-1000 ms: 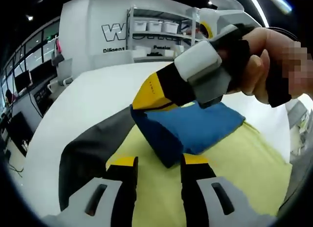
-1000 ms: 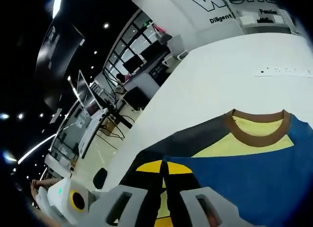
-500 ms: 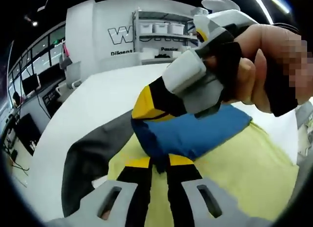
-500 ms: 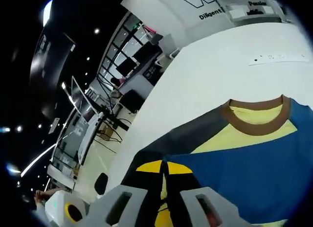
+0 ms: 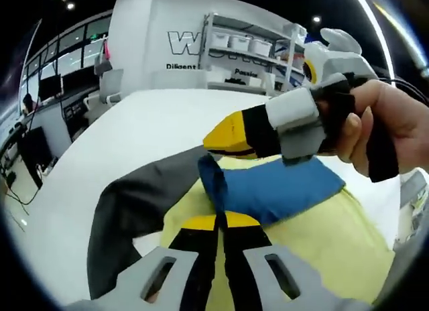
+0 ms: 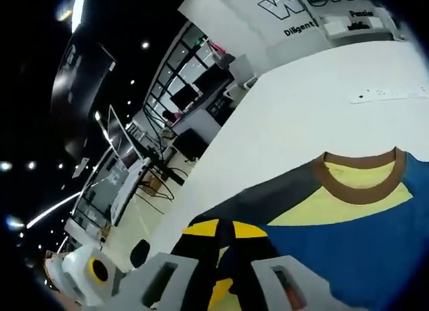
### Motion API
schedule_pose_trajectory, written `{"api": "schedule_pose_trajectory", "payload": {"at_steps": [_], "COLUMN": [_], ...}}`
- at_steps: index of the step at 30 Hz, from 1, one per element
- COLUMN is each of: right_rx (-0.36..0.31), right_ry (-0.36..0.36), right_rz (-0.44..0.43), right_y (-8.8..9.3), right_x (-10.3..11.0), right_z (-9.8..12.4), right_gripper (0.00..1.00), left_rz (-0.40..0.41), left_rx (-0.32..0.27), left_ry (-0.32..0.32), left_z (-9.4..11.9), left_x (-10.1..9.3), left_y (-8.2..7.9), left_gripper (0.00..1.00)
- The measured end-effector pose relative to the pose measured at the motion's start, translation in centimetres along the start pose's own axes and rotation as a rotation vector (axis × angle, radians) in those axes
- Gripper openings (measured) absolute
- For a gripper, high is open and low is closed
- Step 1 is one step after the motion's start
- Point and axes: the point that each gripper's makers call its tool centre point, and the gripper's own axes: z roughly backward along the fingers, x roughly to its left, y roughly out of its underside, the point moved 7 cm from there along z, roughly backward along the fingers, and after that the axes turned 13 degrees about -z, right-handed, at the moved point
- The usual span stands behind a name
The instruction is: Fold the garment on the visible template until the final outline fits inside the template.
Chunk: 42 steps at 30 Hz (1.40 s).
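Soft jersey cloth is what we are handling: the garment (image 5: 281,190), blue, yellow and grey, is lying on the white counter (image 5: 127,123), and it looks light and limp, likely to sag wherever unsupported. In the left gripper view, our left tongs (image 5: 220,224) are clenching a blue fold at its edge, while the right tongs (image 5: 231,138) are pinching the same fold further along. In the right gripper view, our right tongs (image 6: 226,232) are gripping the cloth, the brown collar (image 6: 358,187) lying ahead. We judge that edge grips, taken well apart, suit it best.
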Motion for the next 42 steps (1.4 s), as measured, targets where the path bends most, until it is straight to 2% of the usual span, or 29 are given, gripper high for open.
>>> {"api": "schedule_pose_trajectory", "payload": {"at_steps": [2, 3, 8, 11, 16, 19, 25, 28, 30, 34, 37, 40, 42], "right_rx": [0.003, 0.001, -0.020, -0.031, -0.034, -0.040, -0.052, -0.063, -0.070, -0.058, -0.054, -0.054, -0.059], "right_ry": [0.019, 0.025, 0.072, 0.083, 0.117, 0.142, 0.183, 0.193, 0.194, 0.195, 0.203, 0.204, 0.210], "right_rz": [0.030, 0.033, 0.032, 0.008, 0.002, -0.010, 0.025, 0.062, 0.086, 0.144, 0.185, 0.192, 0.186], "right_y": [-0.1, -0.2, -0.6, -0.4, 0.2, 0.4, 0.3, 0.1, 0.1, 0.3, 0.4, 0.6, 0.7], "right_x": [-0.2, -0.3, -1.8, -2.7, -4.3, -5.2, -6.1, -6.0, -5.8, -5.2, -4.8, -4.6, -4.7], "right_z": [0.0, 0.0, 0.9, 1.6, 2.7, 3.4, 4.8, 5.4, 5.7, 5.9, 6.2, 6.5, 6.6], "right_gripper": [0.08, 0.09, 0.12, 0.12, 0.12, 0.12, 0.12, 0.13, 0.15, 0.16, 0.16, 0.16, 0.17], "left_rz": [-0.014, -0.018, 0.056, 0.082, 0.046, 0.100, 0.108, 0.094, 0.078, 0.036, 0.000, -0.077, -0.082], "left_rx": [-0.008, 0.009, 0.046, 0.067, 0.098, 0.097, 0.094, 0.085, 0.069, 0.044, 0.039, 0.001, 0.000], "left_ry": [0.004, -0.008, -0.028, -0.022, -0.039, -0.032, -0.042, -0.054, -0.039, -0.046, -0.055, -0.078, -0.088], "left_z": [-0.2, -0.2, 0.0, -0.1, 0.2, 0.4, 0.6, 1.3, 1.7, 2.6, 2.8, 3.4, 3.7], "left_x": [0.3, 0.7, 2.0, 2.1, 2.3, 2.6, 2.7, 2.7, 2.6, 2.4, 3.0, 3.3, 3.4], "left_y": [0.1, 0.3, 1.5, 2.1, 2.4, 2.6, 2.5, 2.0, 1.5, 1.0, 0.6, -0.1, -0.2], "left_gripper": [0.00, 0.00, 0.00, 0.00, 0.00, 0.00, 0.00, 0.00, 0.00, 0.00, 0.00, 0.00, 0.00]}}
